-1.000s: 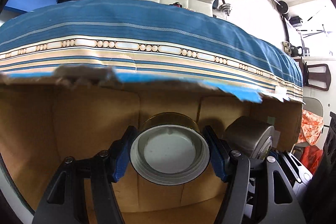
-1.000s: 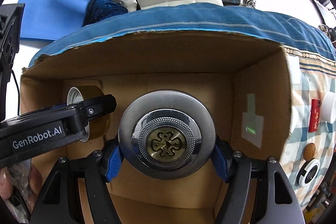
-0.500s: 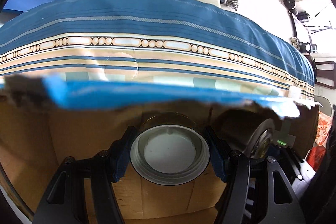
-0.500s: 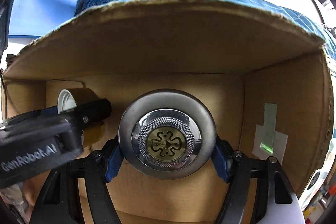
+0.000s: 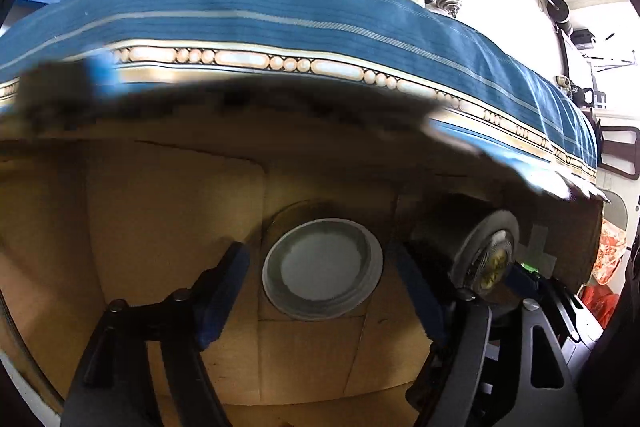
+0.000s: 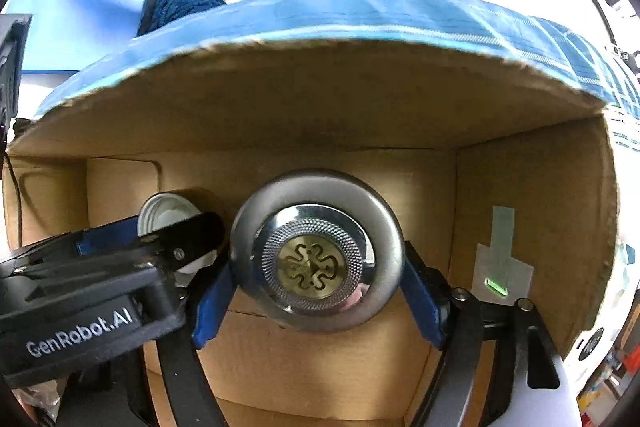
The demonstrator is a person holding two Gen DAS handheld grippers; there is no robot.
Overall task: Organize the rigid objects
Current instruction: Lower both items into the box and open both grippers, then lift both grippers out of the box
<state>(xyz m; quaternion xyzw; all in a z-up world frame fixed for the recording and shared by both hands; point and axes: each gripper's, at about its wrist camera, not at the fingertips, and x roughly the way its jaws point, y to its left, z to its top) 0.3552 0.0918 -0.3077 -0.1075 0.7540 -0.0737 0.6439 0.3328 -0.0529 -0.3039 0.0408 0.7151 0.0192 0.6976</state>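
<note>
We are down inside the cardboard box [image 6: 312,107] with both grippers, pointing at its floor. In the left wrist view the left gripper [image 5: 322,273] has just been opening: its blue fingers [image 5: 224,287] stand wide, with a clear gap on either side of the jar [image 5: 322,273]. The jar sits upright on the box floor between them, white lid facing us, released.

In the right wrist view the right gripper [image 6: 316,279] has just been opening too. The round metal tin [image 6: 316,251], with its knurled ring and gold emblem on top, sits between the blue fingers [image 6: 214,303]. The right finger stands off the tin's rim; the left one lies close to it, and we cannot tell whether it touches. The tin stands on the box floor near the middle, and the jar [image 6: 168,215] is just beside it on the left, partly hidden by the left gripper's black body.

From the left view the tin [image 5: 486,255] shows to the right of the jar, close but apart. A taped patch [image 6: 500,267] with a green light sits on the box's right wall. Beyond the box's far edge lies a blue striped cloth [image 5: 280,15].
</note>
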